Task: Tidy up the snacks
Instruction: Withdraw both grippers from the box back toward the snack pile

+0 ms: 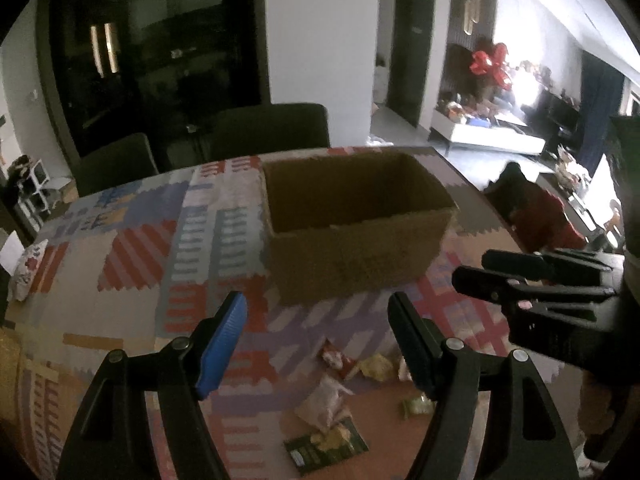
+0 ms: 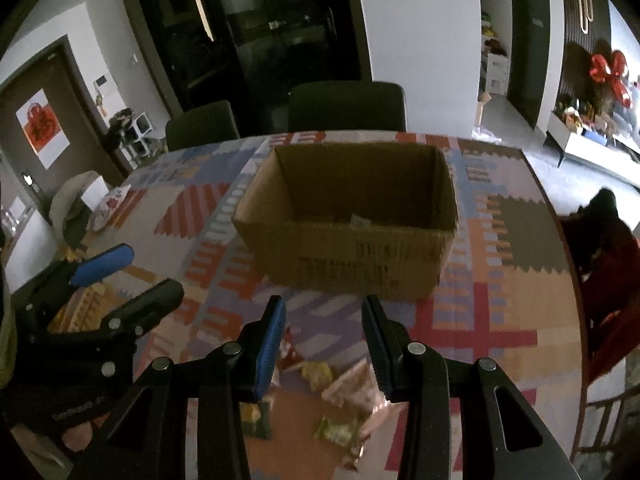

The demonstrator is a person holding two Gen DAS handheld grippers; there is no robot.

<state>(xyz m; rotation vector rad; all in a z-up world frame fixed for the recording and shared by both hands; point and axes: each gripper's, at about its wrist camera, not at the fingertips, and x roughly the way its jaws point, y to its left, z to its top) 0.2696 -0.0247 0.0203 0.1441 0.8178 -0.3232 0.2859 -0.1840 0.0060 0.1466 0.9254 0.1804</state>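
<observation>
An open cardboard box (image 1: pixel 352 256) stands on the patterned tablecloth, also in the right wrist view (image 2: pixel 352 264); something small lies inside it (image 2: pixel 360 221). Several snack packets lie on the table in front of it: a dark green one (image 1: pixel 326 446), a pale one (image 1: pixel 324 400), a red one (image 1: pixel 334 358) and yellow-green ones (image 2: pixel 336 428). My left gripper (image 1: pixel 318 312) is open and empty above the packets. My right gripper (image 2: pixel 324 316) is open and empty, beside the left one, and shows in the left wrist view (image 1: pixel 472 270).
Two dark chairs (image 2: pixel 346 108) stand behind the table. A red garment on a chair (image 2: pixel 612 280) is at the right edge. A small patterned cushion (image 1: pixel 28 272) lies at the table's left end.
</observation>
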